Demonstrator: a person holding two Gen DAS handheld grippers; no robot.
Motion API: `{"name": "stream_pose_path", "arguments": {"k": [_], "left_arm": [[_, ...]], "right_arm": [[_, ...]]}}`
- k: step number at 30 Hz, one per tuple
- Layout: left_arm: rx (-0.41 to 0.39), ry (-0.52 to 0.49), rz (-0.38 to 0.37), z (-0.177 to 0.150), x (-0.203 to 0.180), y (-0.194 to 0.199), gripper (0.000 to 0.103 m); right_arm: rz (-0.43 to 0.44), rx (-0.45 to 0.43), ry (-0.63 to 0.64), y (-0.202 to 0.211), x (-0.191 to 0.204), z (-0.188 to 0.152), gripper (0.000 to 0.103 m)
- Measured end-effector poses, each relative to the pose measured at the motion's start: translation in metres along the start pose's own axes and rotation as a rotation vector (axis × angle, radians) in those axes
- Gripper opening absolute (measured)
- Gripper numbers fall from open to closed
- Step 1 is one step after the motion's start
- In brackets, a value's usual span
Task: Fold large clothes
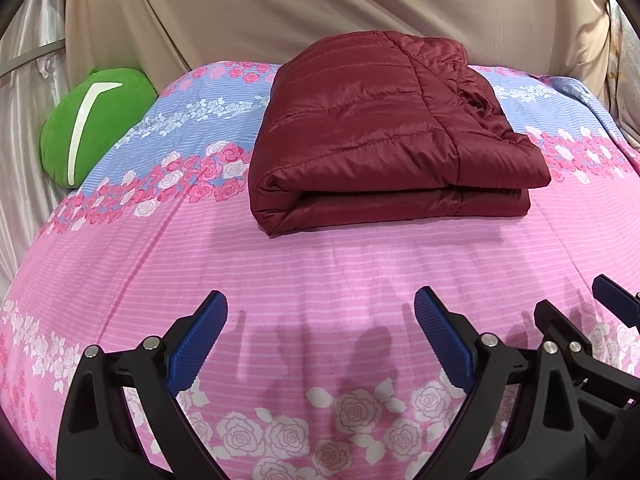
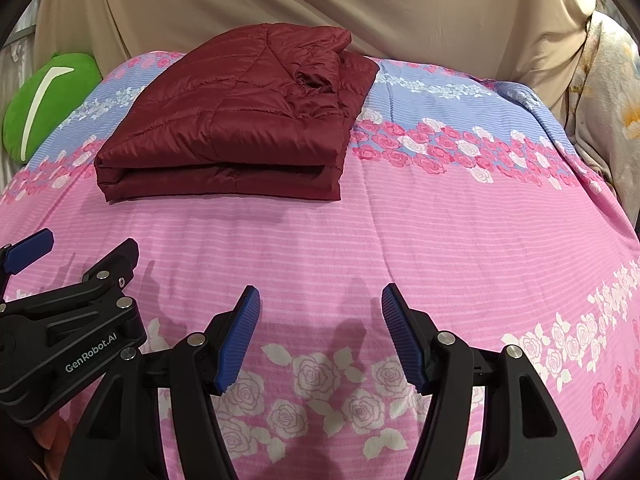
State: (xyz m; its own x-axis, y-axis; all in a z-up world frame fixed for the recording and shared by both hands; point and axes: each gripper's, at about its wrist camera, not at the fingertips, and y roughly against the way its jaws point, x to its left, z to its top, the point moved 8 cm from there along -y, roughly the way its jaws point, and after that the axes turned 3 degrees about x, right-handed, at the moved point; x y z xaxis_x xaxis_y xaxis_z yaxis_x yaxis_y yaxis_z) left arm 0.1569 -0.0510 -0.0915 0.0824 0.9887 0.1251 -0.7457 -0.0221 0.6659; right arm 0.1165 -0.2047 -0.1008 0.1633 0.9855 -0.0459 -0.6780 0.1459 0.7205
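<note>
A dark red quilted jacket [image 1: 372, 128] lies folded into a thick rectangle on the far half of the bed; in the right wrist view the jacket [image 2: 236, 120] sits towards the far left. My left gripper [image 1: 322, 306] hovers over the pink sheet well short of the jacket, open, nothing between its blue pads. My right gripper [image 2: 320, 300] is beside it, also open and empty. Each gripper shows at the edge of the other's view: the right gripper [image 1: 576, 300] at far right, the left gripper [image 2: 84, 244] at far left.
The bed wears a pink and blue rose-patterned sheet [image 1: 320, 264]. A green cushion [image 1: 92, 128] leans at the bed's far left edge. Beige draped cloth [image 1: 280, 8] hangs behind the bed, and a floral fabric [image 2: 608, 100] hangs at the right.
</note>
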Motion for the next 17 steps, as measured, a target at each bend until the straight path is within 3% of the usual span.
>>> {"name": "stream_pose_path", "arguments": {"k": [17], "left_arm": [[-0.005, -0.018, 0.005, -0.0003, -0.005, 0.0016, 0.085]], "right_arm": [[0.001, 0.0, 0.01, 0.0001, -0.0054, -0.0008, 0.062]]}}
